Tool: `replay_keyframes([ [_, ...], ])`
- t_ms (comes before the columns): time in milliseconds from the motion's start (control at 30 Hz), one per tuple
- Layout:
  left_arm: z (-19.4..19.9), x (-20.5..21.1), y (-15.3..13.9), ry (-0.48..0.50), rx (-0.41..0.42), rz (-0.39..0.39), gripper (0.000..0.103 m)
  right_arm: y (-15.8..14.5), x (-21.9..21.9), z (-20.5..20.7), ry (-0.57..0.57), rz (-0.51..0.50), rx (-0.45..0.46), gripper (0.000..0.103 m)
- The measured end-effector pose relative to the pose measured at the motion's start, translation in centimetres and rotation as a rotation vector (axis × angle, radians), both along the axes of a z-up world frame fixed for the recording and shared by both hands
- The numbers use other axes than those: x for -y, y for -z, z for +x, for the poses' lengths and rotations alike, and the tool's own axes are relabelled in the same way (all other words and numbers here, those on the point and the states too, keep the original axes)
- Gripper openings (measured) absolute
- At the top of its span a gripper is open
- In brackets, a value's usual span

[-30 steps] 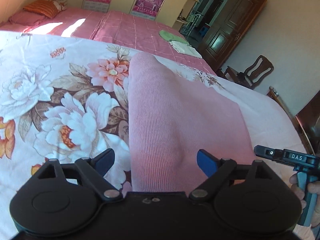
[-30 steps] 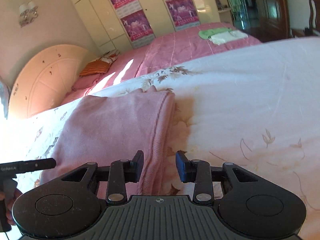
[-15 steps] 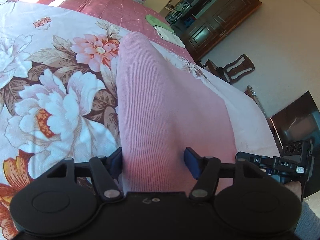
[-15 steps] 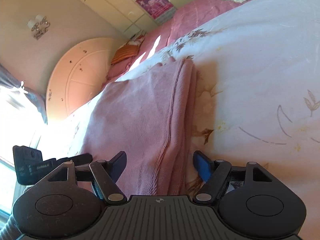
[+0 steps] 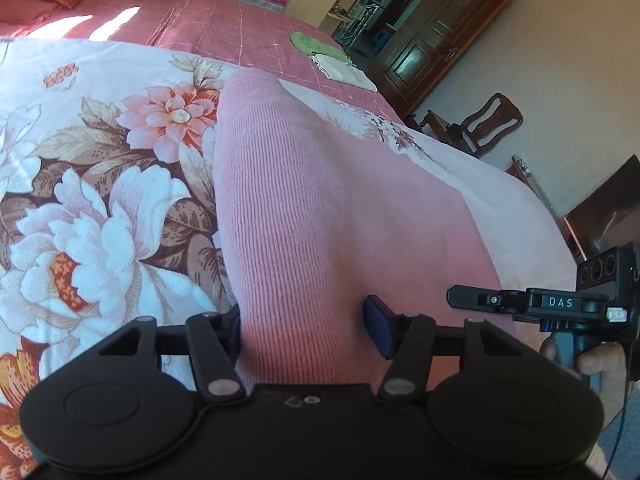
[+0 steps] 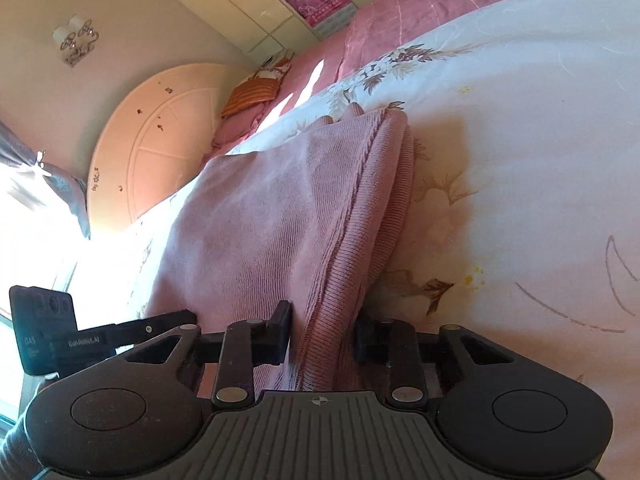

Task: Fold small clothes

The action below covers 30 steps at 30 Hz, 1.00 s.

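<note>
Bedroom, floral quilt [image 5: 100,200]: a pink knit [image 5: 320,220] lies along it, both grippers at its near end.

The left gripper [image 5: 304,326], jaws closing, straddles the knit's near left edge, and whether the pads press yet is unclear. The knit's long axis runs straight away from both grippers toward the quilt's far edge. The right gripper [image 6: 322,334], jaws closing, pinches the layered right edge [image 6: 340,312] at the near corner.

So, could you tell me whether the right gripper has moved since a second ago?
Yes. The right gripper has dipped and advanced along the pink garment's folded edge; the headboard now sits higher. Jaws closing around the fabric.
</note>
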<state>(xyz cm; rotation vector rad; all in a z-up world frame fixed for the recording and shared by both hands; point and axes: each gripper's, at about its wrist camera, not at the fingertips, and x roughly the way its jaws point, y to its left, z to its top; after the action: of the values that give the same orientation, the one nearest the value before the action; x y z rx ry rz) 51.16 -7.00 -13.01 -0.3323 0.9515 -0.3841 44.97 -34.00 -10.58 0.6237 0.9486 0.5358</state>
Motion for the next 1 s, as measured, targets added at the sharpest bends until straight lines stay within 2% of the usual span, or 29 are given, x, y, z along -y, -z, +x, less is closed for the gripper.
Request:
replay_keyframes([
  [133,-0.4,0.7,-1.4,0.0,0.048,0.024,0.032,-1.7,-1.9,-0.9,-0.014,-0.127,0.081,0.02],
  [200,-1.1,0.8,-2.9,0.012,0.103,0.026,0.031,-3.0,-2.2,-1.6,-0.009,-0.131,0.128,0.019],
  [300,-2.5,1.0,-4.4,0.032,0.151,0.027,0.031,-5.0,-2.3,-3.0,-0.012,-0.117,0.195,0.019],
  [333,-2.6,1.2,-4.1,0.03,0.137,0.039,0.031,-4.9,-2.4,-3.2,-0.009,-0.125,0.195,0.019],
  [400,-1.7,2.0,-2.1,0.029,0.065,0.103,0.037,-3.1,-3.2,-2.7,-0.017,-0.195,0.127,0.019],
  [433,-1.5,1.9,-0.8,0.014,0.038,0.124,0.058,-1.6,-3.6,-2.3,-0.026,-0.23,0.078,0.021],
  [467,-1.5,1.4,-0.2,-0.01,0.039,0.097,0.066,-0.8,-3.5,-2.2,-0.011,-0.199,0.081,0.023],
  [533,-1.3,1.0,0.0,-0.016,0.04,0.07,0.068,-0.8,-2.9,-2.0,0.017,-0.157,0.065,0.025],
  [600,-1.2,1.0,-0.1,-0.012,0.042,0.073,0.065,-1.2,-2.2,-2.4,0.085,-0.162,0.083,0.041],
  [633,-1.2,1.2,-0.1,-0.001,0.051,0.078,0.061,-1.3,-2.0,-2.7,0.113,-0.174,0.105,0.05],
  [700,-1.3,1.2,-0.1,0.001,0.056,0.058,0.052,-0.7,-2.1,-2.2,0.11,-0.147,0.079,0.05],
  [733,-1.4,1.2,-0.1,-0.004,0.063,0.051,0.046,-0.7,-2.5,-1.9,0.093,-0.15,0.072,0.048],
  [767,-1.5,1.2,-0.2,-0.003,0.068,0.049,0.04,-0.8,-3.1,-1.5,0.057,-0.149,0.058,0.021],
  [800,-1.6,1.2,-0.4,-0.001,0.075,0.053,0.038,-0.7,-3.5,-1.3,0.047,-0.14,0.042,0.02],
  [867,-2.1,1.4,-0.8,0.007,0.091,0.064,0.033,-1.4,-4.5,-1.6,0.036,-0.206,0.079,0.019],
  [1000,-3.0,1.4,-2.0,0.024,0.125,0.074,0.03,-3.3,-5.4,-2.9,0.07,-0.236,0.143,0.019],
])
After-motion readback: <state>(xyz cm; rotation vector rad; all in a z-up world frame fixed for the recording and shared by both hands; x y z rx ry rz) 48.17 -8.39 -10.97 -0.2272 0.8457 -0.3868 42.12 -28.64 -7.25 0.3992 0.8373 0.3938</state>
